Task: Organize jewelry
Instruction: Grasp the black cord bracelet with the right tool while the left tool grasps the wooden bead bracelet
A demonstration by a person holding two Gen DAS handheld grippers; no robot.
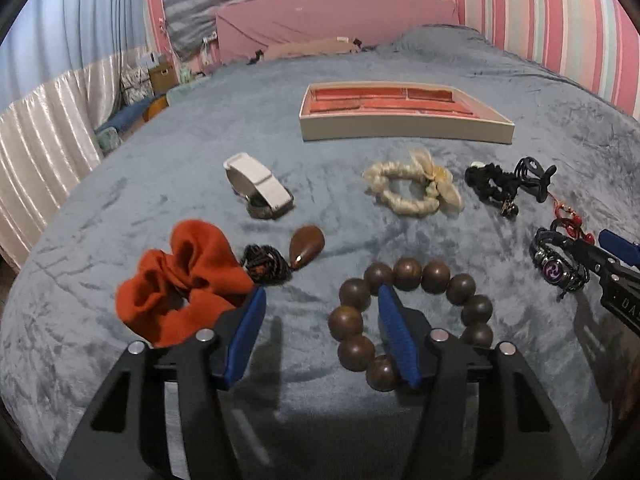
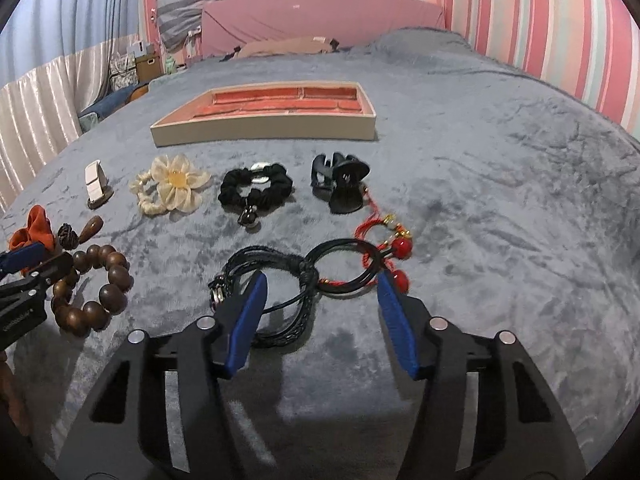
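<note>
A cream jewelry box [image 1: 404, 128] with red lining lies open far on the bed; it also shows in the right wrist view [image 2: 264, 130]. My left gripper [image 1: 322, 300] is open and empty, its right finger over a brown wooden bead bracelet [image 1: 354, 294], an orange scrunchie [image 1: 176, 284] by its left finger. My right gripper [image 2: 322, 284] is open and empty, its fingers on either side of a black cord bracelet [image 2: 280, 272] and a black hair tie with red beads [image 2: 348, 266].
On the grey-blue blanket [image 2: 500, 200] lie a white clip [image 1: 258, 184], a cream flower scrunchie [image 2: 174, 188], a black scrunchie [image 2: 256, 190], a black claw clip [image 2: 340, 184], a brown teardrop pendant [image 1: 306, 244] and a red string charm [image 2: 380, 226]. A pink headboard [image 1: 336, 20] stands behind.
</note>
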